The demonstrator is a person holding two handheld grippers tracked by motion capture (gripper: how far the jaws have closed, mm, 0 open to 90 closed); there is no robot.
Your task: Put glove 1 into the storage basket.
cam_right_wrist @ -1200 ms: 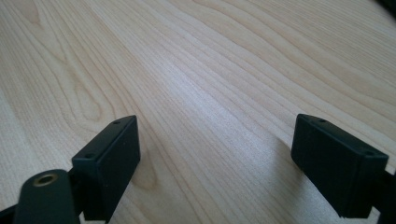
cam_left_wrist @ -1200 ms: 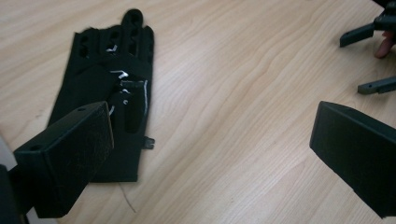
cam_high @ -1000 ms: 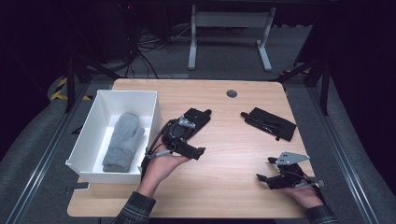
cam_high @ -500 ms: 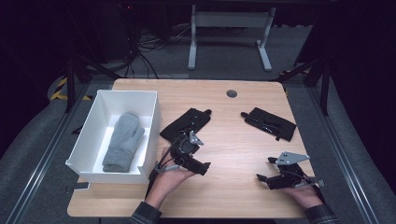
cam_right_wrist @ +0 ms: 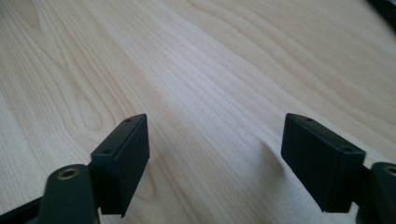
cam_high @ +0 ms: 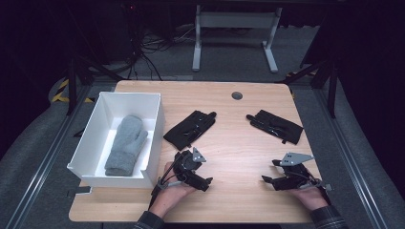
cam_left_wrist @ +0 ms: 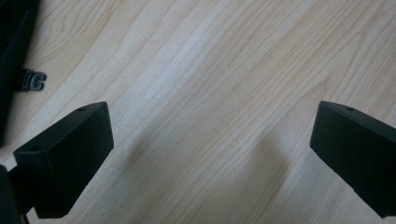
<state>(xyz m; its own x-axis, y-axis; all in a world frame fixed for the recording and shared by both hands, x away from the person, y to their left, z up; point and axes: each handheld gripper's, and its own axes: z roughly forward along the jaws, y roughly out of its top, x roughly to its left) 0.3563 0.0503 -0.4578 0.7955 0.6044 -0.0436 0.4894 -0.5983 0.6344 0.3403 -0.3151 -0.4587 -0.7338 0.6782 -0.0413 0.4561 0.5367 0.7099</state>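
A grey mitten (cam_high: 125, 144) lies inside the white box (cam_high: 155, 129) at the left. Two black gloves lie flat on the wooden table (cam_high: 239, 143), one in the middle (cam_high: 190, 129) and one at the right (cam_high: 276, 126). My left gripper (cam_high: 201, 170) rests low over bare wood in front of the middle glove, jaws wide open (cam_left_wrist: 210, 149) and empty; that glove's edge (cam_left_wrist: 9, 46) shows at the upper left of the left gripper view. My right gripper (cam_high: 271, 171) sits near the front right, open (cam_right_wrist: 215, 158). Its jaws have just been closing slightly, with nothing between them.
A round grommet hole (cam_high: 236, 95) sits near the table's far edge. The box wall stands just left of my left hand. Bare wood runs between the two grippers. Beyond the table are cables and a white stand's legs (cam_high: 234, 43).
My left gripper has come down and back from the middle black glove toward the front edge, leaving the glove flat. The right hand has stayed put.
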